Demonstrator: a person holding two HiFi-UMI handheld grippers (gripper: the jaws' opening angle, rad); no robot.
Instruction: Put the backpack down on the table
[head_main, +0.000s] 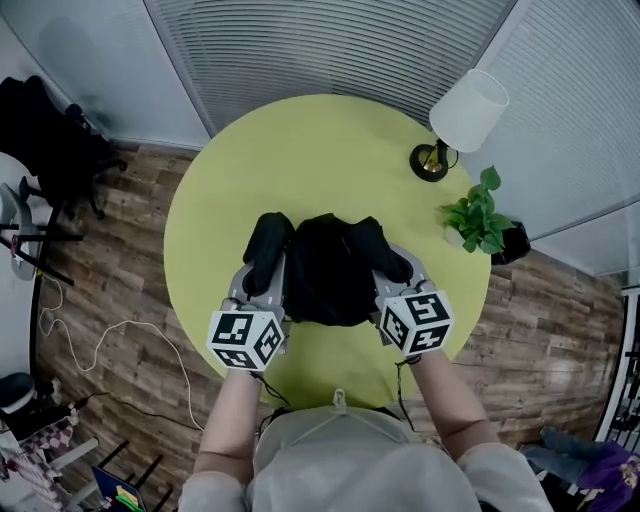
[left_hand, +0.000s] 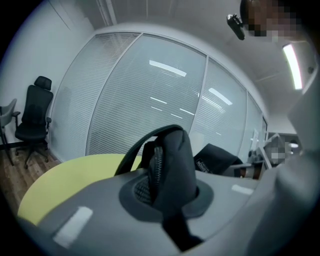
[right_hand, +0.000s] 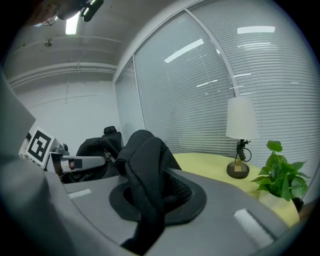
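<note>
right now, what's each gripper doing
Left gripper: closed, holding a fold of the backpack.
Right gripper: closed, holding another part of the backpack.

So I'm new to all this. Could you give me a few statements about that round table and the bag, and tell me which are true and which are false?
1. Both the left gripper and the right gripper are clamped on the black backpack. True.
2. The table lamp lies tipped over on its side. False: it stands upright near the table's far right edge.
3. A potted plant stands near the table's right edge. True.
4. The table is square and white. False: it is round and yellow-green.
</note>
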